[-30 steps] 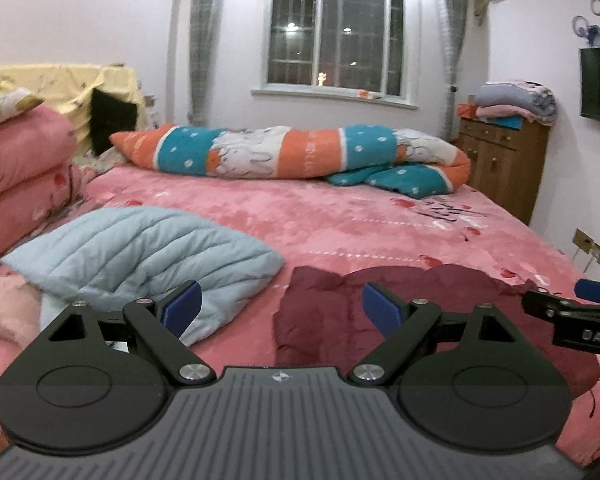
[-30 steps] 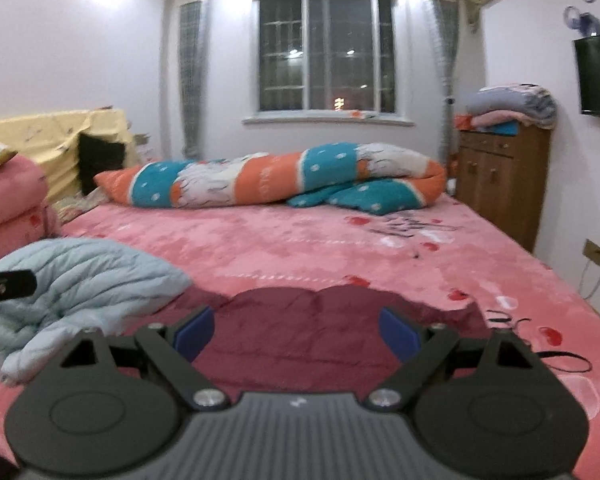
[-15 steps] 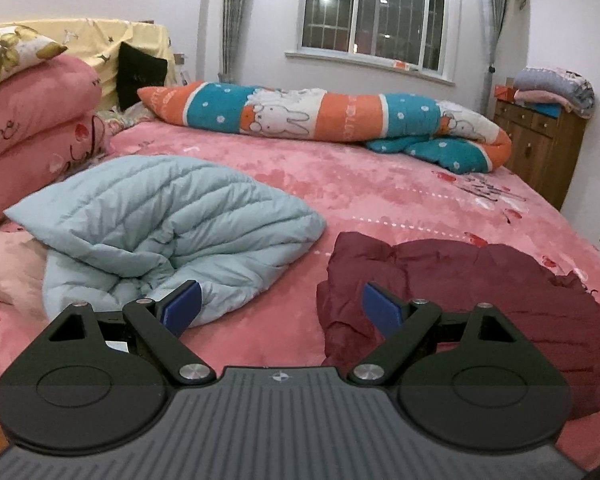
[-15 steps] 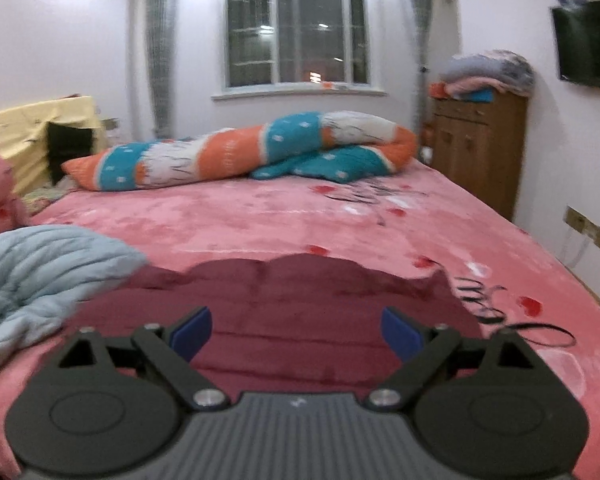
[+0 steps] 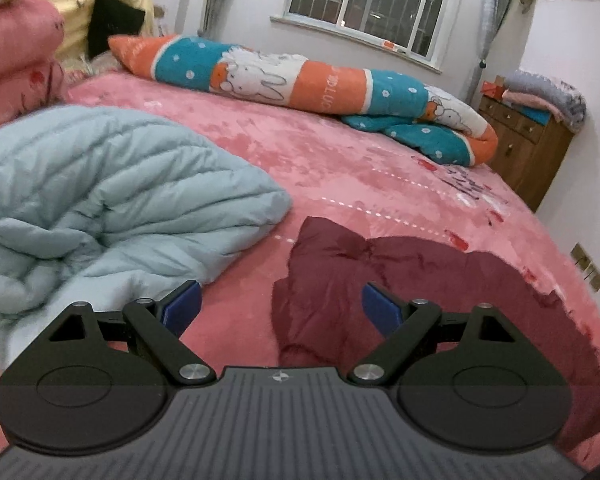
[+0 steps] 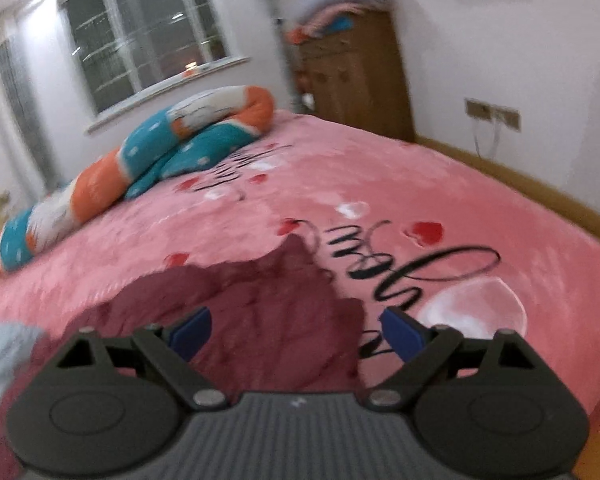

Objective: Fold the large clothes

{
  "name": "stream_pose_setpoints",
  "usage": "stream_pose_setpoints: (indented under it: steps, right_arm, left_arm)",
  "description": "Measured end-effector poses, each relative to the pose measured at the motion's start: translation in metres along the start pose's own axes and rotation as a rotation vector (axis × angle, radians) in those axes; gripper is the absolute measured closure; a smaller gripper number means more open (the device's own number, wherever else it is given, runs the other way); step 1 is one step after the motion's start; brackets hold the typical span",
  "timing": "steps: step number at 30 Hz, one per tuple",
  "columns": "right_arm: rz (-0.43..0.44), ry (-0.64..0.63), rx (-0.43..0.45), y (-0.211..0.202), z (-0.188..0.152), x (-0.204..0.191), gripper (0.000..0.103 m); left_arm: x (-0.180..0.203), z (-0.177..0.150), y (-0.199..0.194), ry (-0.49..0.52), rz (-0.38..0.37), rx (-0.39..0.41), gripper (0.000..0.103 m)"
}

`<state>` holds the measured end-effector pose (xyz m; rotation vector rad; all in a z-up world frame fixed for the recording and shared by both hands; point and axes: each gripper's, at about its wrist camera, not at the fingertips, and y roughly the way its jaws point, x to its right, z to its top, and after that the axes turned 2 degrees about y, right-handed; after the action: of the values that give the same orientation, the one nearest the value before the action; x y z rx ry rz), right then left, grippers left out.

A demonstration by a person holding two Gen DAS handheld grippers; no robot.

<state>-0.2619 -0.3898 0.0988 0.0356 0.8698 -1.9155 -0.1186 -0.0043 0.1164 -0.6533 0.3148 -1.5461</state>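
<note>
A dark maroon padded garment [image 5: 440, 280] lies spread and rumpled on the pink bed, also seen in the right wrist view as the maroon garment [image 6: 244, 316]. A pale blue quilted coat [image 5: 112, 192] is heaped to its left. My left gripper [image 5: 280, 308] hovers open above the maroon garment's left edge, nothing between its blue pads [image 5: 380, 307]. My right gripper [image 6: 296, 330] is open too, over the garment's right end, holding nothing. A corner of the pale blue coat [image 6: 0, 356] shows at the left edge of the right wrist view.
The pink bedspread [image 5: 340, 160] stretches back to a rolled orange and teal quilt [image 5: 308, 88] under the window. Pink folded bedding [image 5: 16, 52] is stacked at the left. A wooden cabinet [image 6: 356, 76] stands by the right wall, and the bed's wooden edge [image 6: 540, 188] runs below the wall sockets.
Both grippers have dropped lower and closer to the bed. The left view swung left and tilted; the right view swung right toward the garment's right end, blurred by motion. Both stayed open.
</note>
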Motion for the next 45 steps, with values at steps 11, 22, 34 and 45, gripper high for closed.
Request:
stream_pose_setpoints:
  steps: [11,22,34,45]
  right_arm:
    - [0.171,0.277,-0.184,0.065,-0.003,0.081,0.012]
    - [0.437,0.34,-0.337,0.107,-0.003,0.083,0.013]
    - [0.558,0.238,-0.44,0.136,0.002,0.058,0.011]
    - [0.536,0.178,-0.388,0.137,0.002,0.042,0.052]
  left_arm:
    - [-0.026,0.011,0.072,-0.219,-0.217,-0.183,0.0]
    - [-0.027,-0.003,0.132,-0.294,-0.276,-0.313,0.0]
    - [-0.01,-0.016,0.16,-0.265,-0.332,-0.356,0.0]
    - [0.027,-0.02,0.149,-0.139,-0.229,-0.3,0.023]
